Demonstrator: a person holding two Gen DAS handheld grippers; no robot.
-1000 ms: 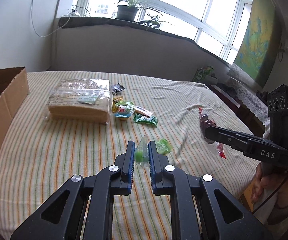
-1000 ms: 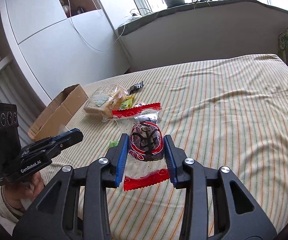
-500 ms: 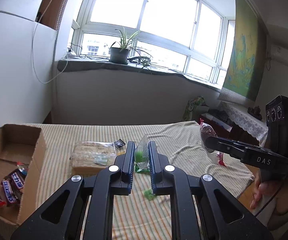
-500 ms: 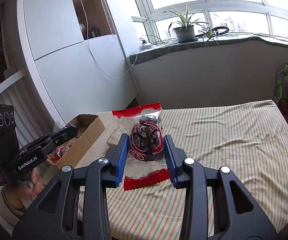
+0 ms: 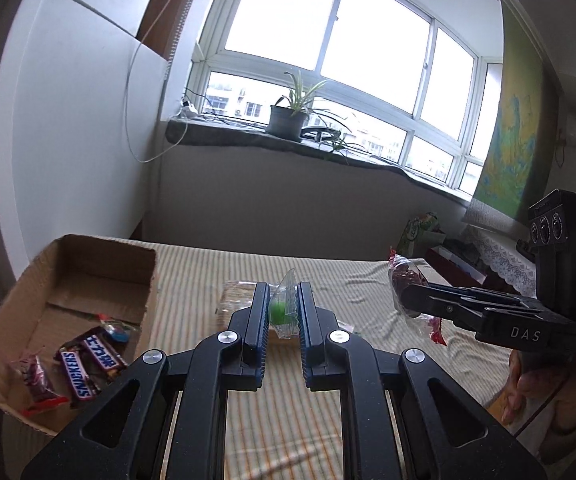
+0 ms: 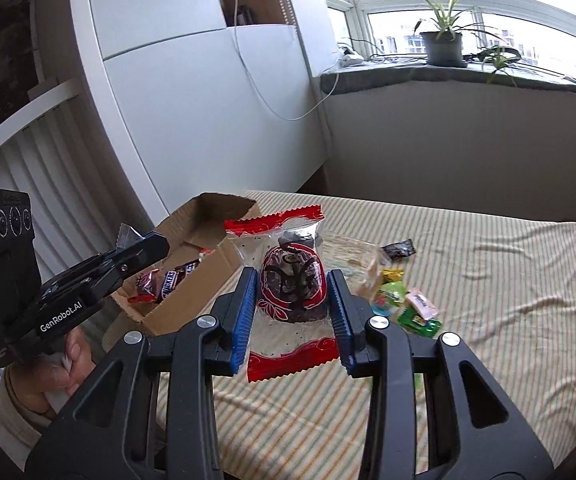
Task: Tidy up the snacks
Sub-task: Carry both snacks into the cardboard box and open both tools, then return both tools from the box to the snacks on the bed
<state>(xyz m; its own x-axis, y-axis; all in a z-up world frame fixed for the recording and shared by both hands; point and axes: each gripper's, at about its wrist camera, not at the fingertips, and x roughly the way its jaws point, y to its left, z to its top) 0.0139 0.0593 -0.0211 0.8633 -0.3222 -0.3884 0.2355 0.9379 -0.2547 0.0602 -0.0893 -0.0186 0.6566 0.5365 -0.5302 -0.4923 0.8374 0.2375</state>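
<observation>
Partly done: Snickers bars (image 5: 87, 368) already in cardboard box (image 5: 99, 268) at 9 o'clock; left gripper (image 5: 281, 312) pinches green candy (image 5: 277, 309), right gripper (image 6: 292, 290) clamps red-wrapped cake (image 6: 292, 280), both airborne; loose snacks (image 6: 404, 304) remain on striped table (image 6: 508, 300) at 3 o'clock

SNICKERS on bar (image 5: 76, 374) (boxed); DAS, right claw (image 5: 406, 305).

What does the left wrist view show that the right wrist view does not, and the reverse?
Left wrist only: the green candy clamped in the left gripper, and the wall map. Right wrist only: the loose snacks on the striped cloth, and the white cabinet. Both: the cardboard box holding Snickers bars, the red-edged packet in the right gripper, and the potted plant.
</observation>
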